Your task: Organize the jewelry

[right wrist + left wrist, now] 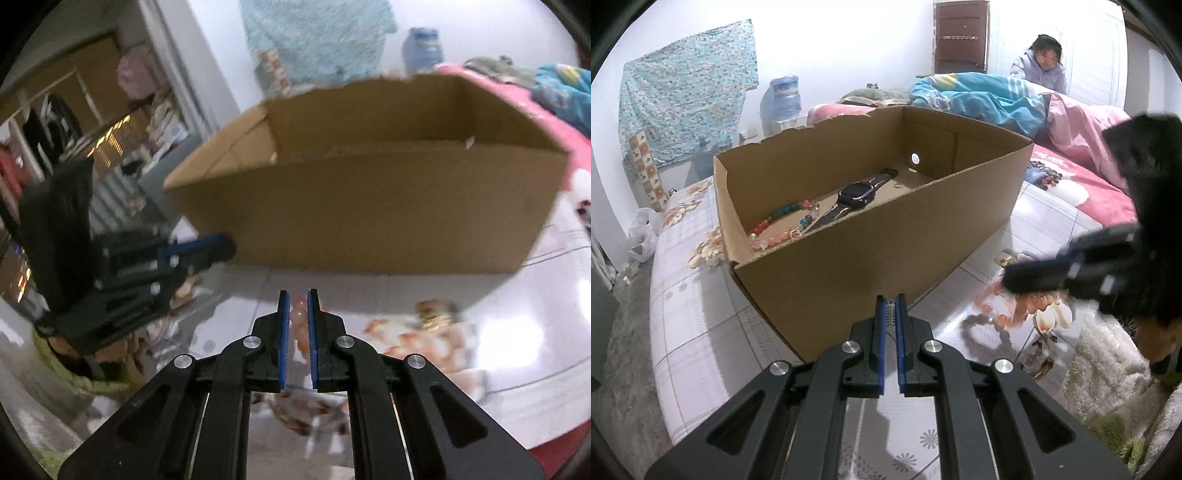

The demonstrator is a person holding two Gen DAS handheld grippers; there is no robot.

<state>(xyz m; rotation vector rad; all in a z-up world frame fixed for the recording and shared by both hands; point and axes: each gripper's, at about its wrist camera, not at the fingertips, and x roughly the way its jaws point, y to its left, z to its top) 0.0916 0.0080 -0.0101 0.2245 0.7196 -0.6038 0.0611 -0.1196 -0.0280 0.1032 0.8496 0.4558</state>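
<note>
Your right gripper [298, 295] is clamped on a pink bead bracelet [300, 317]; your left gripper [891, 301] is closed on nothing.

Only the right wrist view shows the beads squeezed between the blue pads [283, 332]. The left wrist view shows that bracelet as a blurred loop trailing under the right tongs onto the floral sheet [687, 314], near the cardboard box [871, 243]. That view alone looks into the box: a dark watch [855, 195] and a multicoloured bead bracelet [783, 225] lie on its floor. Behind the bed, a person [1043, 62] sits.
</note>
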